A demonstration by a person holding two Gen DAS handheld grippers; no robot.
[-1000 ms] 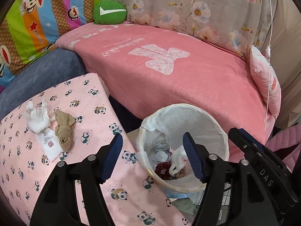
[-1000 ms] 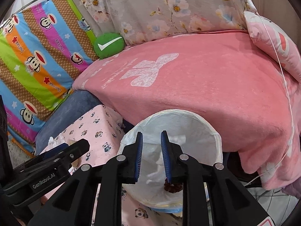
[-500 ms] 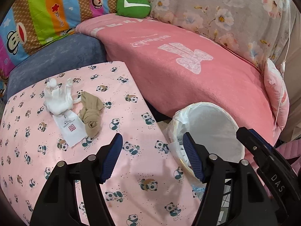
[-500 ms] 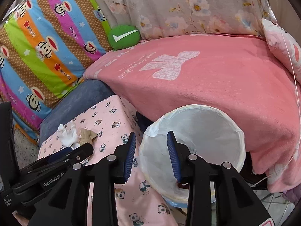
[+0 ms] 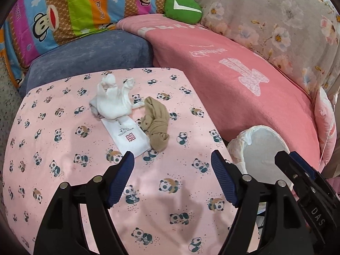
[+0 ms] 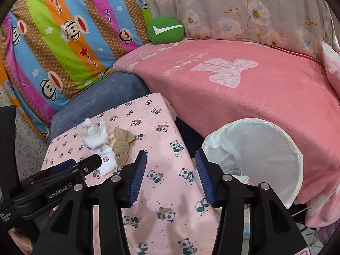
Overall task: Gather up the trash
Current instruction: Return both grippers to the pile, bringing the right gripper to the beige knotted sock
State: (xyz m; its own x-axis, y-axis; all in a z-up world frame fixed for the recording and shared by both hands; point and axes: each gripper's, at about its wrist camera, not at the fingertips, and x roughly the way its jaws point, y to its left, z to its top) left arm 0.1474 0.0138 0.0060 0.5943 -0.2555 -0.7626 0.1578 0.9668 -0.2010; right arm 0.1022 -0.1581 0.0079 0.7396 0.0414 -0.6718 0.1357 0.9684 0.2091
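Both grippers swung from the bin (image 5: pixel 263 146) to the table's (image 5: pixel 63 148) white tissue (image 5: pixel 110 102), apparently untouched; left gripper (image 5: pixel 172 178) and right gripper (image 6: pixel 171 176) opening, empty

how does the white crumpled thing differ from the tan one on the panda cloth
The white crumpled tissue is bright and spread out with peaks sticking up; the tan knotted stocking is dull beige and rolled into a long bundle. The tissue partly covers the flat white printed packet; the stocking lies along the packet's edge. Both rest on the pink panda-print cloth, untouched.
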